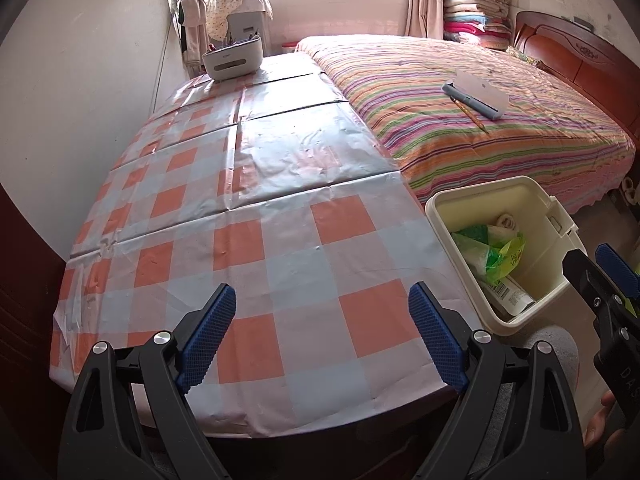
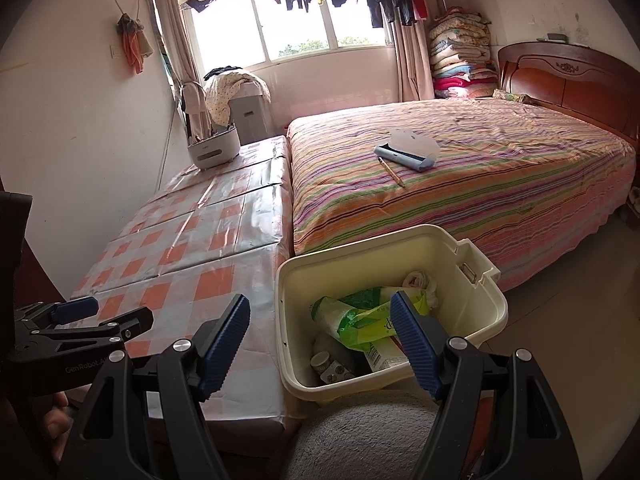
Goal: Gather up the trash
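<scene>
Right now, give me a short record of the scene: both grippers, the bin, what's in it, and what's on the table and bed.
left gripper: open, empty, over the checkered table
right gripper: open, empty, above the bin
bin: cream, open, beside the table
bin contents: green plastic bag, white carton, small jar
table items: white desk organizer at far end
bed: blue-edged scraper-like tool, pencil

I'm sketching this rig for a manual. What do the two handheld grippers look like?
Both the left gripper and right gripper have black angular frames with silver pivot bolts, and fingers faced with blue ribbed pads. White lettering marks the bodies. No cables or sleeves show.
</scene>
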`<state>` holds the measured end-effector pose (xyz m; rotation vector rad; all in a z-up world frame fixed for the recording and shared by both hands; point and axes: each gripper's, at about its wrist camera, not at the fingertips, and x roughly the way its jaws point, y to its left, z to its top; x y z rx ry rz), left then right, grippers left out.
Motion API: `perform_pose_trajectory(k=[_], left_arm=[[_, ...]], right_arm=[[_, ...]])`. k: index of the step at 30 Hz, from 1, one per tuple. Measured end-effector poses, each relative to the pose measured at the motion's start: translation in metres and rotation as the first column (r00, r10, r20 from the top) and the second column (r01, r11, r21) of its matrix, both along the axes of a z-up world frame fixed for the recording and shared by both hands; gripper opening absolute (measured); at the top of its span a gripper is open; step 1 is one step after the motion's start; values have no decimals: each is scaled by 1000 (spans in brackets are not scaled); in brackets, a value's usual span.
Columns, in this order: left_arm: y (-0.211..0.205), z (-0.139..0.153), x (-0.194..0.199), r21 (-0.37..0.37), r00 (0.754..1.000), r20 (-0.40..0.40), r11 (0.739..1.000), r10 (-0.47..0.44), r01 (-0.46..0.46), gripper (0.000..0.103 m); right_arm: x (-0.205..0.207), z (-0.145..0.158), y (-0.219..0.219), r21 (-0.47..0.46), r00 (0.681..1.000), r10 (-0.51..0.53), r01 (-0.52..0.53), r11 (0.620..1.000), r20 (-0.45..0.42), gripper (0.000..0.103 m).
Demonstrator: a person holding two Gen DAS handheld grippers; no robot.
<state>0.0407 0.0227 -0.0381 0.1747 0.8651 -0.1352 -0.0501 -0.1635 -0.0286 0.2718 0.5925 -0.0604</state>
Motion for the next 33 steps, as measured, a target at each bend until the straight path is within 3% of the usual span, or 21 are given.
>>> perform_pose_trajectory(k=[33], left_arm=[[-17,-13,22,60,997,-35,996,-65,67,87]], right_arm=[[32,-14,-10,30,998,-18,20,999,-66,71]])
